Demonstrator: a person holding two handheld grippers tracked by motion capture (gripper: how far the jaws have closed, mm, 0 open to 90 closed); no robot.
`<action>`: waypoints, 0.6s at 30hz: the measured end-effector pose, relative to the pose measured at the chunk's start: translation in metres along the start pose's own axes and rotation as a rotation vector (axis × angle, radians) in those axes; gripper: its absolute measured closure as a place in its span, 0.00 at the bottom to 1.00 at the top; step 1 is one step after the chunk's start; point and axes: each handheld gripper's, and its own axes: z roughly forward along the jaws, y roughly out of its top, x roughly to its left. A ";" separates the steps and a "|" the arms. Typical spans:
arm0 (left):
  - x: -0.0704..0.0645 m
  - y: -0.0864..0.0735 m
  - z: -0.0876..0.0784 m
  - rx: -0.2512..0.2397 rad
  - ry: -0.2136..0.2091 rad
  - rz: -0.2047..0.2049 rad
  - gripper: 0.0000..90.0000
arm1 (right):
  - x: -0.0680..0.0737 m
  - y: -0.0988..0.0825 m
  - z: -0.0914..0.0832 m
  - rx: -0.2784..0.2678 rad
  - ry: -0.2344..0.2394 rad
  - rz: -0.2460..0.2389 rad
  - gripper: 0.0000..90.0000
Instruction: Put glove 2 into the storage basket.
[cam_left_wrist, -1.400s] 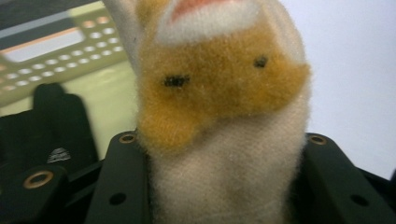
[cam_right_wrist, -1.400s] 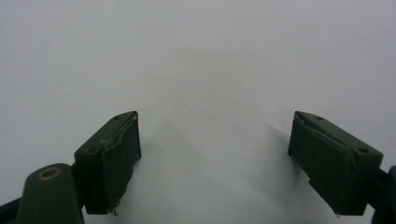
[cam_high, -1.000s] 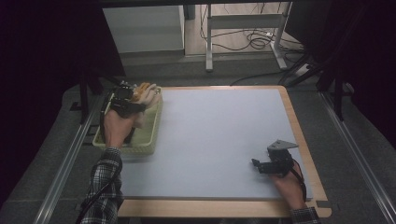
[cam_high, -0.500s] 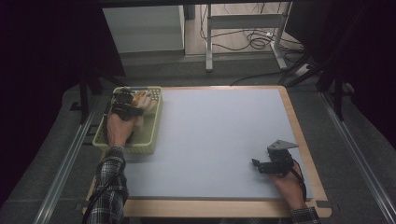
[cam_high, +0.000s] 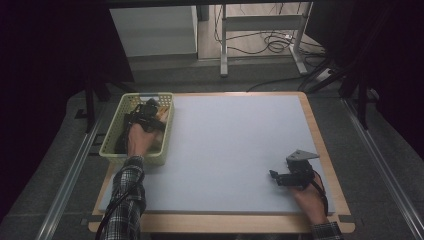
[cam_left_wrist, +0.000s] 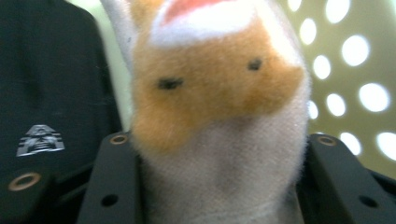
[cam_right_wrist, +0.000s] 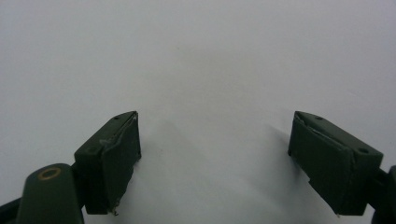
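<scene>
An orange and white plush toy sits between the black jaws of my left gripper, which touch it on both sides. The jaws have just been opening, and the toy still fills the gap. In the high view the left gripper is down inside the pale green basket at the table's left, with the plush toy at its tip. My right gripper rests low over the mat at the front right. Its jaws stand wide apart over bare grey mat, with nothing between them.
A black fabric thing with a small white logo lies beside the toy in the basket. The grey mat covers the wooden tabletop. Metal rails run along both sides. Cables and table legs stand on the floor beyond.
My left hand has sunk lower into the basket, carrying the plush toy down with it. The right hand and its gripper have kept still.
</scene>
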 end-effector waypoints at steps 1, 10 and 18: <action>0.001 0.000 0.001 0.005 -0.006 -0.009 0.52 | 0.000 0.000 0.000 0.000 0.000 0.000 0.18; 0.010 -0.003 -0.023 -0.050 -0.064 -0.001 0.15 | 0.000 0.000 0.000 0.000 -0.001 0.000 0.18; 0.022 -0.007 -0.053 -0.146 -0.076 -0.017 0.19 | 0.000 0.000 0.000 0.001 -0.001 0.000 0.18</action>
